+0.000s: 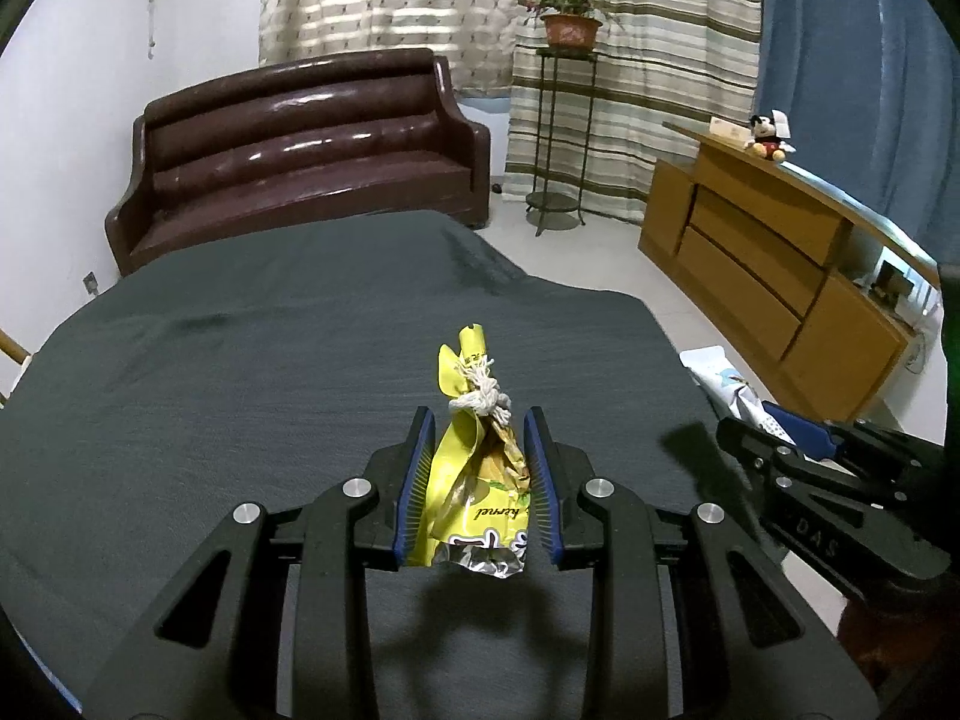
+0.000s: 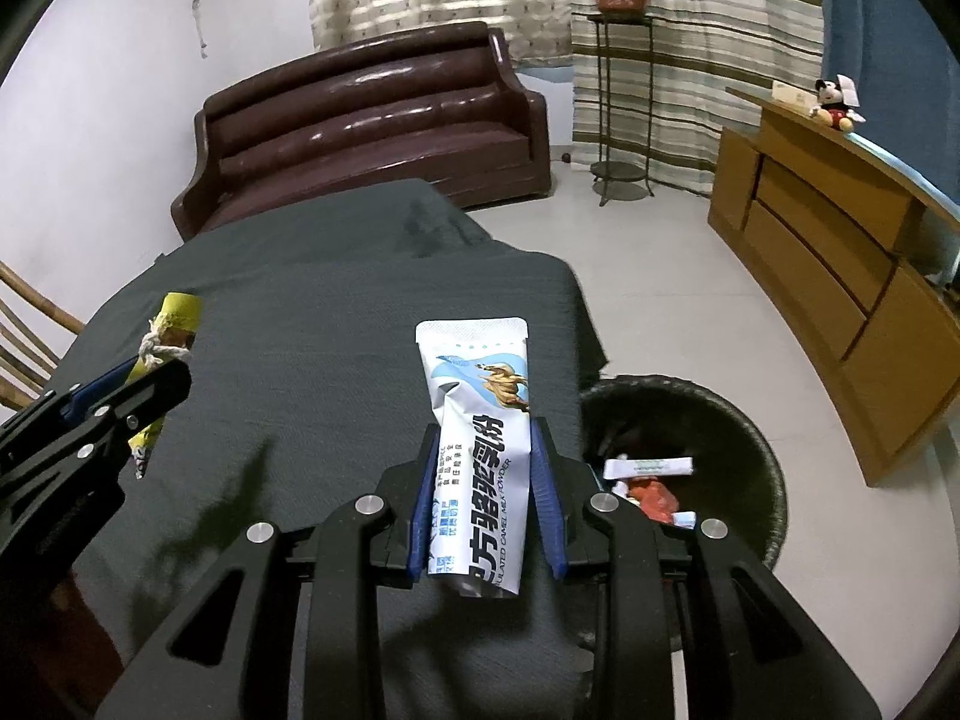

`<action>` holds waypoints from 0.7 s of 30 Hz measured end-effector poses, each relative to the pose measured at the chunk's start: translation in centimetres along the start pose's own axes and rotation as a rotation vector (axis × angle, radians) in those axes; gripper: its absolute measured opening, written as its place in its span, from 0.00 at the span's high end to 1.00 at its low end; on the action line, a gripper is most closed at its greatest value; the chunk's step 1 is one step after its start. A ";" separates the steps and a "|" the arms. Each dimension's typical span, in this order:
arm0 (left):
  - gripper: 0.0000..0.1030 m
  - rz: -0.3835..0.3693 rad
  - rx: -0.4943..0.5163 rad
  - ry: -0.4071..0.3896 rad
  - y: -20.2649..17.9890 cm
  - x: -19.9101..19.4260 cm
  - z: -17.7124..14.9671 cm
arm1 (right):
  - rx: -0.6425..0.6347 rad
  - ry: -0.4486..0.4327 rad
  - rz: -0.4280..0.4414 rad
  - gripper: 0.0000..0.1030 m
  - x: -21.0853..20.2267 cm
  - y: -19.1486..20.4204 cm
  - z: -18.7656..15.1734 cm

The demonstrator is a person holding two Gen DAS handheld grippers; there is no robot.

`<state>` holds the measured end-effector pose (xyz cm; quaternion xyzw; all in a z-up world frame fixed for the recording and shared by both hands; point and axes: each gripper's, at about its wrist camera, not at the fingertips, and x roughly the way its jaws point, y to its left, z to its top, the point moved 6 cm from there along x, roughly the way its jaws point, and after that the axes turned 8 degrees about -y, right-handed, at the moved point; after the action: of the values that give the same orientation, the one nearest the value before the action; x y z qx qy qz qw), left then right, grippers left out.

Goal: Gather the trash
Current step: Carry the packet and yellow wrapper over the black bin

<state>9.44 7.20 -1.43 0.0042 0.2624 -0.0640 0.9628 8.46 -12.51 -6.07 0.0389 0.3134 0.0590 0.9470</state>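
Left wrist view: left tongs [image 1: 478, 429], black with blue ribbed pads, stand narrowly parted and pinch a crumpled yellow foil snack wrapper [image 1: 474, 480] between them. A knotted bit of white string [image 1: 480, 393] is tied round the wrapper's upper part, which sticks up past the fingertips. The wrapper hangs clear above the dark grey cloth-covered surface [image 1: 240, 360]. Upside-down cursive lettering near its lower end reads roughly "kernel"; the larger characters below it are too cut off to read. At the right edge the right tongs [image 1: 774, 429] show from the side, with a white packet end between them, and the letters "DAS" on their black body.

Right wrist view: right tongs [image 2: 485, 438] are also narrowly parted, gripping a long white and blue powder sachet [image 2: 480, 438] with a camel picture; it too is held above the grey surface. Large Chinese characters run along it, and English print reads partly "ULATED CAMEL MILK POWDER". Just right of the surface stands a round black waste bin [image 2: 762, 456] on the pale floor, holding a white packet [image 2: 648, 468] and something red [image 2: 654, 498]. At the left, the left tongs with the yellow wrapper appear side-on.
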 end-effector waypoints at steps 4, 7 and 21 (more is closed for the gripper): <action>0.71 -0.010 0.008 -0.013 -1.5 -0.5 0.1 | 0.015 -0.011 -0.017 0.71 -1.0 -1.7 -0.2; 0.71 -0.022 0.015 -0.020 -2.6 -0.6 0.1 | 0.028 -0.018 -0.032 0.71 -1.4 -2.9 -0.3; 0.71 -0.111 0.086 -0.016 -9.4 0.4 0.1 | 0.080 -0.041 -0.131 0.71 -2.7 -8.8 -0.8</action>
<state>8.61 -2.18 -1.32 0.0304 0.2514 -0.1288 0.9588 6.62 -21.59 -6.08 0.0573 0.2982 -0.0166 0.9526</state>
